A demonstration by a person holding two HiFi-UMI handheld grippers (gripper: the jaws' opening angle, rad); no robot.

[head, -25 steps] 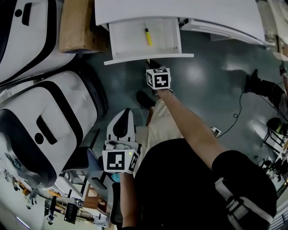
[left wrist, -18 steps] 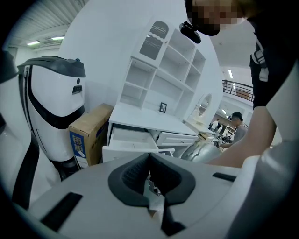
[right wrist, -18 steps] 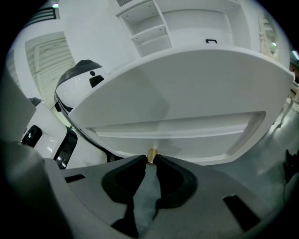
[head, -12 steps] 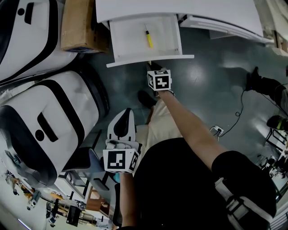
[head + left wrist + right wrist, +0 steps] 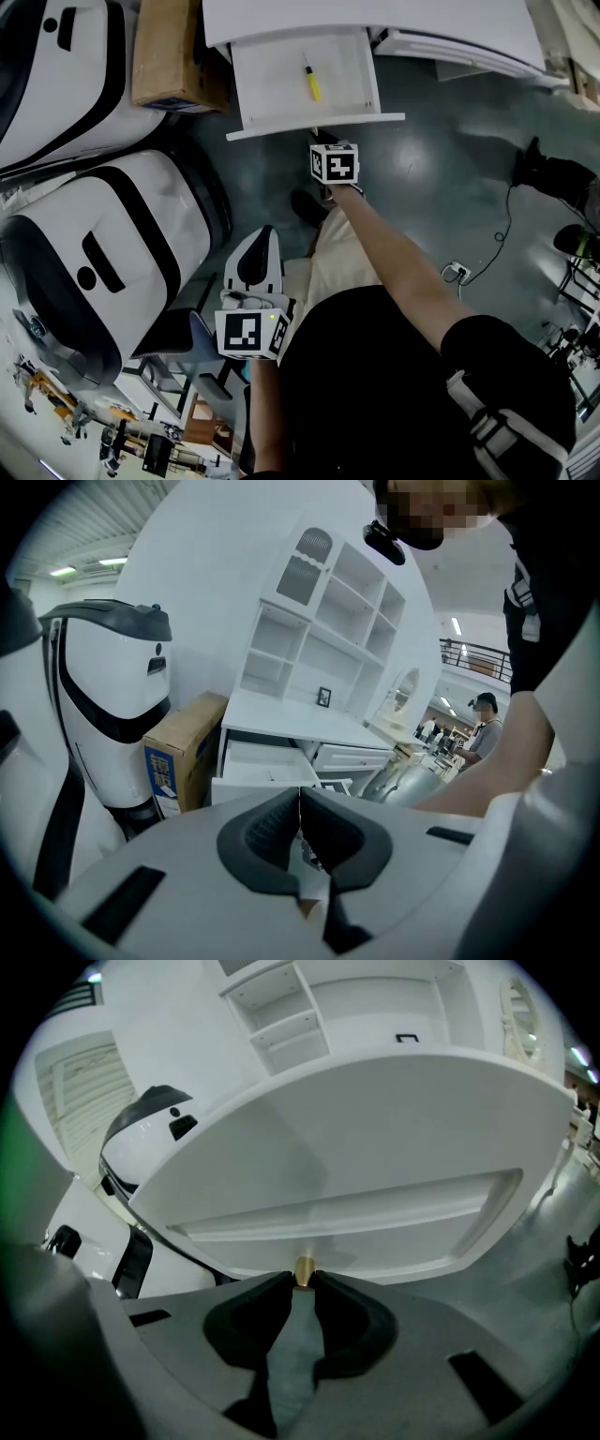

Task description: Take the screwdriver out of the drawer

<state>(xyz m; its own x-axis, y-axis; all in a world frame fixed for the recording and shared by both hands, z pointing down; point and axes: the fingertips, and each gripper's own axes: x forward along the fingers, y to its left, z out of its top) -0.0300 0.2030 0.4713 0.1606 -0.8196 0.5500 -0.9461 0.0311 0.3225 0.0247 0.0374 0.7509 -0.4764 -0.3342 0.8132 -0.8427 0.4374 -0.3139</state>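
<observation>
**Yellow screwdriver (image 5: 310, 80) lay in the open drawer (image 5: 272, 66)**

White and pulled well out from under the bench (image 5: 375, 19), the drawer stood open over the dark grey floor (image 5: 441, 159). The screwdriver was the one thing seen in it. It lay flat on the drawer's bottom, a little right of the middle in the head view. Its yellow handle was nearer the drawer's front and its thin shaft pointed toward the back. Neither pair of jaws touched it.

The right gripper (image 5: 303, 1282) was at the middle of the drawer's front panel. Its jaws were closed on the small brass knob (image 5: 304, 1267) there, one tip pressing each side. The arm reached out straight from the body toward the drawer.

The left gripper (image 5: 300, 797) was held back, close to the person's body and well apart from the drawer. Its jaws were closed tip to tip with nothing between them. It pointed toward the bench, whose white shelves (image 5: 328, 602) rose above the top.

A brown cardboard box (image 5: 169, 52) stood on the floor just beside the drawer, on its left in the head view. Two large white machines with black trim (image 5: 94, 244) stood further left of it.
</observation>
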